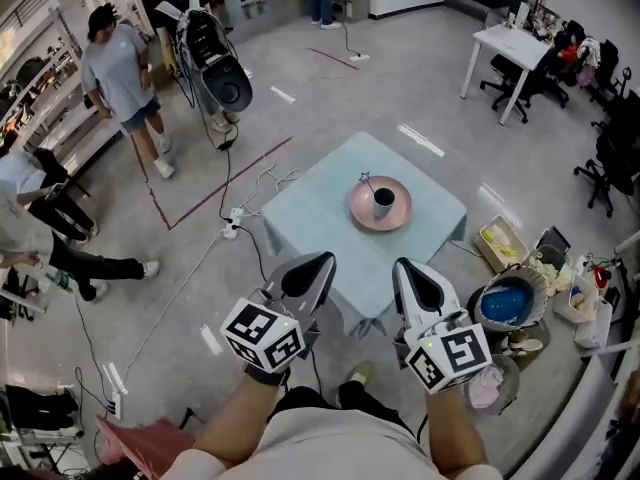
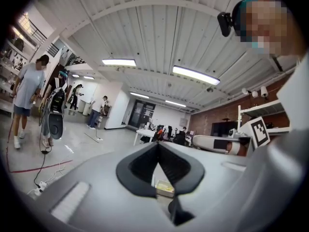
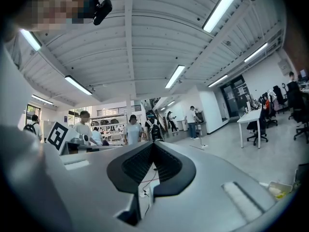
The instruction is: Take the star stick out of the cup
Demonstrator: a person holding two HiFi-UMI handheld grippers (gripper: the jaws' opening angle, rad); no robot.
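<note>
Standing at the far left on the floor is a person point(image 1: 122, 76) in a grey shirt, and a white cable point(image 1: 232, 220) trails across the floor toward the left corner of the surface point(image 1: 315, 218), which is draped in pale blue cloth.

The left hand-held gripper point(image 1: 314, 271) is held close to the body at the near-left edge of the surface. In the left gripper view its jaws point(image 2: 158, 145) meet at the tips with nothing between the dark pads.

Near the middle of the surface, a little toward the far-right edge, lies a pink plate point(image 1: 362, 215). A dark cup point(image 1: 383, 205) stands upright on it. The star stick point(image 1: 367, 180) is in the cup, leaning toward the far corner with its star end above the rim. Both grippers are well apart from it.

The right hand-held gripper point(image 1: 412, 280) hangs at the near corner. The right gripper view shows it point(image 3: 153, 145) closed to the tips and empty.

Off the right corner, a yellow tray point(image 1: 502, 241) and a blue basin point(image 1: 506, 303) sit on the floor.
</note>
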